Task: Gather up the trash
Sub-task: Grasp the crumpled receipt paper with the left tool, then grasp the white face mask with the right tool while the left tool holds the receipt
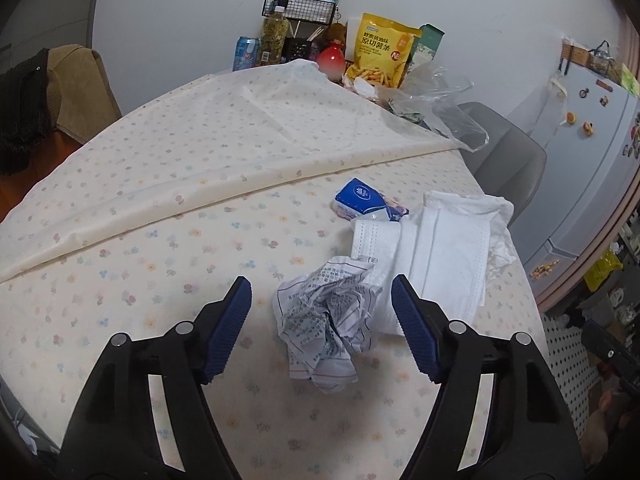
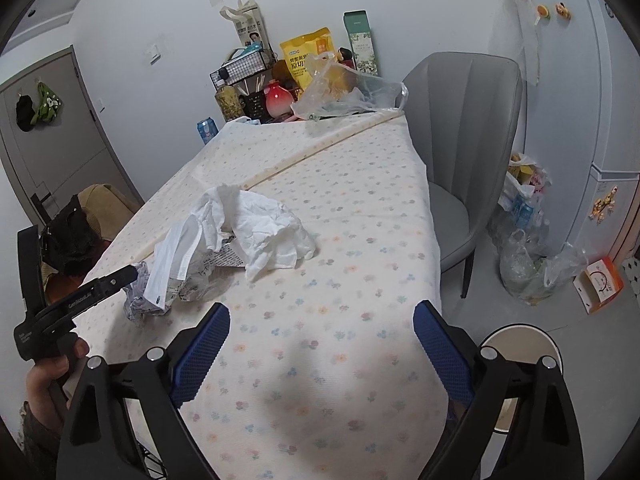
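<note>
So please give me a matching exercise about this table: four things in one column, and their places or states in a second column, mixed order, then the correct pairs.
Things
1. crumpled printed paper
2. yellow snack bag
3. blue tissue pack
4. grey chair

Places or states
A. stands upright at the far end of the table, near the wall
B. beside the table, on the floor
C. between the open fingers of the left gripper
D. lies flat on the tablecloth, just beyond the white tissues

Pairs: 1-C, 2-A, 3-D, 4-B
</note>
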